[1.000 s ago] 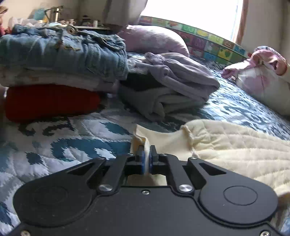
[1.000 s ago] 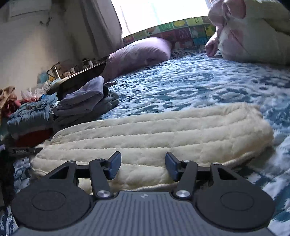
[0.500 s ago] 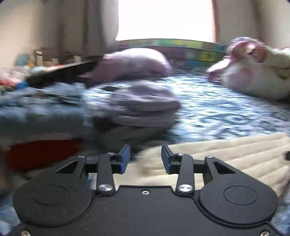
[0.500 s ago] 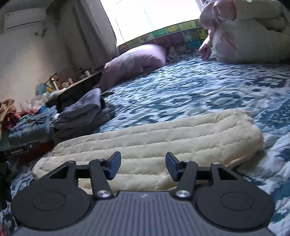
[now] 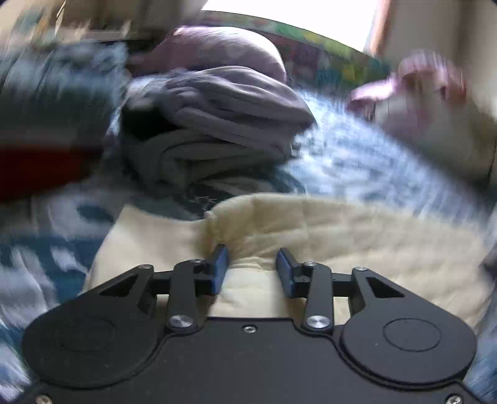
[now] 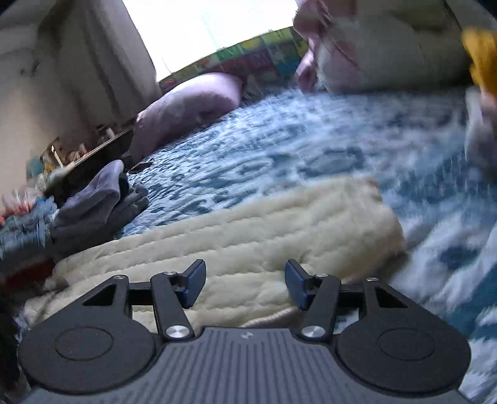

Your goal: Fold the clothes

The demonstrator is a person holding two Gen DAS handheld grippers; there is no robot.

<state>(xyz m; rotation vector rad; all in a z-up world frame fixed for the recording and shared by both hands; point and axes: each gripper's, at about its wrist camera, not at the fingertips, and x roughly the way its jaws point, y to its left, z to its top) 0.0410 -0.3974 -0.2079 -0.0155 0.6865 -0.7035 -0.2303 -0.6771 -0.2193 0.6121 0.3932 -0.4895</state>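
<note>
Home bedroom, blue patterned bedspread [image 6: 279, 149], purple pillow [image 6: 186, 105], folded clothes [image 5: 211, 124]

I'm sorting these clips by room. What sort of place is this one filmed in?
Most likely a bedroom. The work surface is a bed with a blue patterned quilt, a purple pillow lies at its far end under a bright window, and folded clothes are stacked on the covers.
</note>
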